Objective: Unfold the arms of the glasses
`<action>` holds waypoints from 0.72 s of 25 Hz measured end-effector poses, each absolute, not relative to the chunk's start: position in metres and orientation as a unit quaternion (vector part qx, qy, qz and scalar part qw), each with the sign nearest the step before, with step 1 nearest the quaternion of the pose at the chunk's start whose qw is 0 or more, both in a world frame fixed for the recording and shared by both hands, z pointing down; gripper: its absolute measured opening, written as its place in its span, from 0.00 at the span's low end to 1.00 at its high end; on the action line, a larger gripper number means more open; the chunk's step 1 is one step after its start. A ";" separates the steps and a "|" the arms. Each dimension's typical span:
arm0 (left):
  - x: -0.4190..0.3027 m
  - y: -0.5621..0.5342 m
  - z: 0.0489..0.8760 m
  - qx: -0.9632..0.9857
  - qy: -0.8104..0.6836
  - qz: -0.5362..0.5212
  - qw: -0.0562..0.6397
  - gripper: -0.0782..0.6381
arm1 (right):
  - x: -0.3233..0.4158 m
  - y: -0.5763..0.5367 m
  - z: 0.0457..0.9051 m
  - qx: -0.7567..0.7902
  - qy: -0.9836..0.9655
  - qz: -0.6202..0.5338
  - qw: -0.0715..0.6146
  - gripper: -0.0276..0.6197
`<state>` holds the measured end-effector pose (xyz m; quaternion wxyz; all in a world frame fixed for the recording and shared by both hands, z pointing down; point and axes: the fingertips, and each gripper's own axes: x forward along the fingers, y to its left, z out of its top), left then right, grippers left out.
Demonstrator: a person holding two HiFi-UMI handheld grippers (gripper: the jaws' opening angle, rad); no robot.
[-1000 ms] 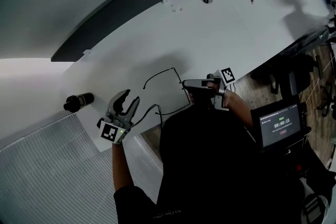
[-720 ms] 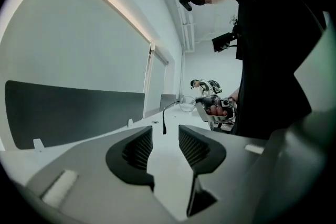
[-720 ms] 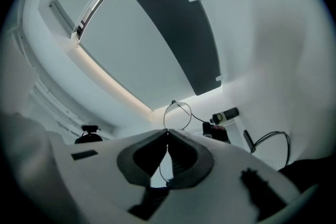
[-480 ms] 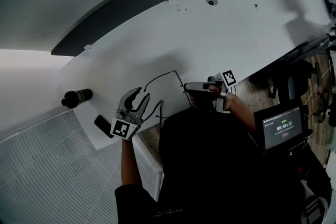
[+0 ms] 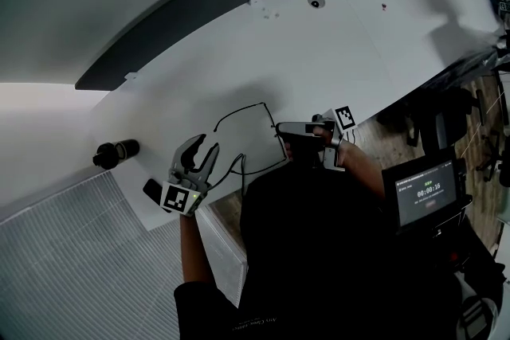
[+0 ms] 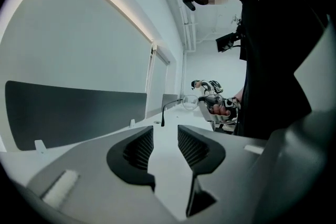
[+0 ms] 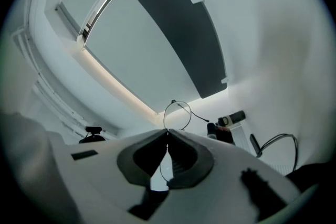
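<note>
The glasses [image 5: 247,108] have thin black wire arms, both swung out over the white table [image 5: 335,44]. My right gripper [image 5: 280,127] is shut on the front of the frame. In the right gripper view, one round lens [image 7: 177,115] stands just past the closed jaws of the right gripper [image 7: 167,132]. My left gripper [image 5: 203,146] hangs open just left of the nearer arm's tip, without touching it. Its jaws have just been closing a little. In the left gripper view nothing lies between the jaws of the left gripper [image 6: 164,134], and the glasses [image 6: 190,102] show far ahead.
A black cylinder [image 5: 115,151] lies at the table's left end, and a flat black object [image 5: 151,189] lies near the front edge beside the left gripper. A dark panel [image 5: 191,12] runs along the back. A screen with a timer [image 5: 422,191] stands at the right.
The left gripper's jaws have narrowed slightly and it has rolled a little beside the nearer arm's tip. The right gripper and the glasses have stayed put.
</note>
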<state>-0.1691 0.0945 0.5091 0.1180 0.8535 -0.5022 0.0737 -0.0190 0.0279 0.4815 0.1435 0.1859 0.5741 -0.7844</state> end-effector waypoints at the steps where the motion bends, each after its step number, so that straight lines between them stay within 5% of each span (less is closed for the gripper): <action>1: -0.176 0.097 0.510 0.846 -0.513 0.069 0.124 0.32 | -0.018 0.023 0.483 0.180 0.576 -0.784 0.148 0.06; 18: -0.108 0.141 0.490 0.893 -0.418 -0.005 0.166 0.29 | -0.011 0.001 0.488 0.156 0.577 -0.782 0.176 0.06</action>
